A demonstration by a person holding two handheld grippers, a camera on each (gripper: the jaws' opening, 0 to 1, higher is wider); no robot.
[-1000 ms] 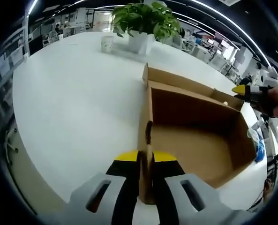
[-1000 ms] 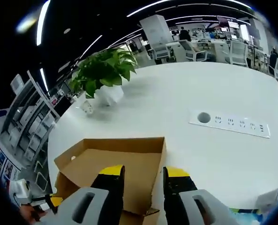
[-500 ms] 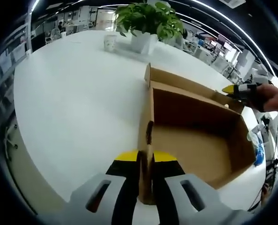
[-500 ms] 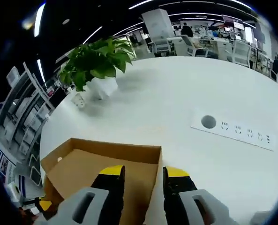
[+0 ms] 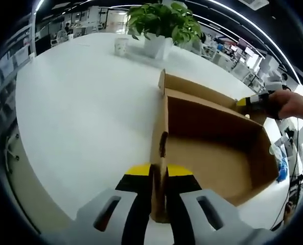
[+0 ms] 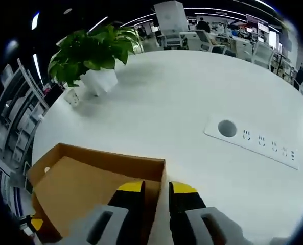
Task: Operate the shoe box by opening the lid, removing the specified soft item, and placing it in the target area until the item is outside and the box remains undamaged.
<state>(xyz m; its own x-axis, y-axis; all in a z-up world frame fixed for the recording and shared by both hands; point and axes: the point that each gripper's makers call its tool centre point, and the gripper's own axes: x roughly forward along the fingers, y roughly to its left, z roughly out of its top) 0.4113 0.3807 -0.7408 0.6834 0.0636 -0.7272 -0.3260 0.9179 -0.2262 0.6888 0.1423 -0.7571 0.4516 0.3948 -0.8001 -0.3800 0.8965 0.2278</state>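
The brown cardboard shoe box (image 5: 212,153) lies with its top open on the white table (image 5: 79,112); the floor I can see inside is bare. My left gripper (image 5: 159,176) is shut on the box's near side wall. My right gripper (image 5: 249,101), held by a hand (image 5: 297,104), sits at the box's far right corner. In the right gripper view the box (image 6: 85,178) lies below, and my right gripper (image 6: 156,190) straddles its wall end, jaws narrowed but still apart. A lid flap (image 5: 192,86) stands along the far side.
A potted green plant (image 5: 164,23) and a paper cup (image 5: 120,46) stand at the far side of the table. A socket panel (image 6: 253,145) is set into the tabletop right of the box. A blue object (image 5: 283,161) lies past the box's right side.
My right gripper has come down onto the box's far corner and its jaws have narrowed around the wall. The left gripper keeps its hold and the box has not moved.
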